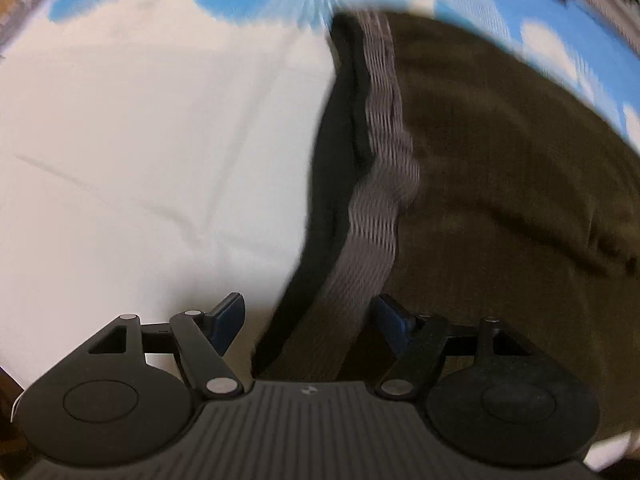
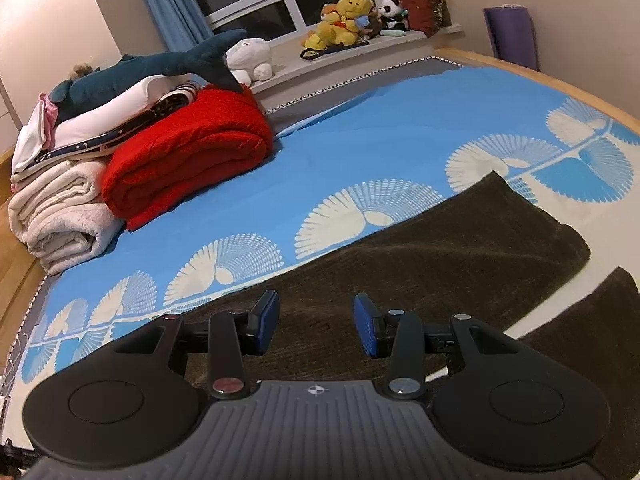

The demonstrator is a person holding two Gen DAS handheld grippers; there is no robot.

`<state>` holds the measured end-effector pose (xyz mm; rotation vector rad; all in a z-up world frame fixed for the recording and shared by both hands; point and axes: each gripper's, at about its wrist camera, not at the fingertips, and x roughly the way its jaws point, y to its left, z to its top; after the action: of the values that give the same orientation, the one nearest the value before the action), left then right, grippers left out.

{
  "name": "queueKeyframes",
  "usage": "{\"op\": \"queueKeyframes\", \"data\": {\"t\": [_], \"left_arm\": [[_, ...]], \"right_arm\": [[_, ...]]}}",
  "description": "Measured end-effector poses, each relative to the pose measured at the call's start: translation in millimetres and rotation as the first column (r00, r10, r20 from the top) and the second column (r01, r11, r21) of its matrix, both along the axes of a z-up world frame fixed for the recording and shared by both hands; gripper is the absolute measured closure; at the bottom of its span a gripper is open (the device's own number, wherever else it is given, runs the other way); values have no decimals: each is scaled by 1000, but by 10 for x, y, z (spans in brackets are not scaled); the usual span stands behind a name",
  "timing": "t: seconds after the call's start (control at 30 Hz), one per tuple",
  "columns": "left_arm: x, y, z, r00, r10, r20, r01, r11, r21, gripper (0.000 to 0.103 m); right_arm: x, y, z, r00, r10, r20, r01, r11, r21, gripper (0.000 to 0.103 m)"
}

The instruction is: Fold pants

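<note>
Left wrist camera first: my left claw (image 1: 308, 320) is pointing almost straight down at the bed, jaws spread wide, nothing pinched. Its blue pads (image 1: 229, 316) straddle the grey ribbed waistband (image 1: 380, 184) of the dark brown pants (image 1: 500, 184) without touching it — the band runs up the middle of the view, blurred, with the darker inner lining showing along its left edge. To the left of that edge is plain white bedsheet (image 1: 140, 140); the blue printed part of the sheet curves across the top.

Over on the right wrist camera, my right claw (image 2: 316, 326) hovers low over the pants (image 2: 420, 248), angled forward and down, jaws parted about halfway with only air between the pads. One leg lies flat, stretching away to the right on the blue-and-white sheet (image 2: 360, 140); a second strip of the same dark cloth shows at the right edge, white sheet between the two.

Behind it all — a folded red blanket (image 2: 188, 152) beside a rolled cream one (image 2: 60, 216), a plush shark (image 2: 152, 68) on top of the pile, and stuffed toys (image 2: 344, 16) on the windowsill.
</note>
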<state>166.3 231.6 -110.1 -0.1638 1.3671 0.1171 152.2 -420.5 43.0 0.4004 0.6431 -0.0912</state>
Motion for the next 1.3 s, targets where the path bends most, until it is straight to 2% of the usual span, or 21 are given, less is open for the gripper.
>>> {"op": "queueKeyframes", "data": {"t": [0.13,0.2,0.3,0.37,0.47,0.53,0.6,0.67,0.73,0.8,0.83,0.9,0.97,1.0,1.03,1.07,1.13,1.2,1.23,1.27,1.3], "left_arm": [[-36,-157,-56,994,-108,2,107,994,26,27],[-51,-187,-46,991,-132,14,132,991,29,34],[-87,-211,16,986,-162,28,160,986,52,57],[-121,-240,133,981,-186,55,183,981,65,76],[-187,-244,370,976,-195,98,184,976,113,86],[-233,-221,349,979,-193,70,186,977,101,86],[-257,-222,151,974,-223,-34,225,965,134,84],[-250,-261,162,972,-231,-37,234,960,154,81],[-243,-298,299,976,-217,4,212,960,185,81],[-274,-399,494,958,-267,103,237,943,233,81],[-287,-448,568,947,-287,147,255,946,201,81],[-306,-550,563,929,-330,167,314,943,112,78],[-294,-664,351,921,-384,70,376,921,101,74],[-295,-703,132,913,-405,-49,408,903,135,73],[-327,-748,32,893,-442,-89,451,877,164,73],[-337,-796,48,876,-474,-84,482,857,181,73],[-282,-760,171,914,-403,-40,404,898,172,72],[-224,-770,408,917,-391,76,372,909,185,66],[-205,-772,495,919,-375,123,352,920,170,55],[-189,-780,553,922,-353,157,330,931,155,49],[-167,-792,608,923,-335,189,310,939,151,49]], "right_arm": [[-85,-111,-10,1000,-23,-7,23,1000,-6,60],[-118,-178,-20,999,-39,-9,39,999,3,60],[-145,-241,-50,998,-58,-22,58,998,6,60],[-152,-265,-64,998,-64,-29,65,998,12,60],[-149,-264,-75,997,-71,-33,71,997,15,60],[-139,-250,-74,997,-68,-32,69,997,20,60],[-129,-218,-76,998,-58,-32,58,998,15,60],[-115,-180,-79,998,-48,-36,48,999,2,60],[-106,-162,-75,998,-45,-39,45,999,-2,60],[-105,-152,-76,998,-44,-41,44,999,2,60],[-104,-150,-73,998,-41,-41,42,999,2,60],[-103,-142,-66,998,-38,-39,38,999,-5,60],[-104,-144,-72,998,-40,-43,40,999,-13,60],[-105,-150,-79,998,-45,-48,45,999,-16,60],[-106,-160,-85,997,-53,-52,52,999,-16,60],[-107,-169,-88,997,-59,-55,58,998,-13,60],[-112,-181,-91,996,-67,-57,67,998,-5,60],[-122,-181,-86,996,-64,-53,64,998,-5,60],[-124,-176,-80,997,-59,-49,58,998,-12,60],[-125,-170,-76,998,-51,-44,50,998,-24,60],[-122,-160,-72,998,-43,-40,41,998,-40,60]]}}
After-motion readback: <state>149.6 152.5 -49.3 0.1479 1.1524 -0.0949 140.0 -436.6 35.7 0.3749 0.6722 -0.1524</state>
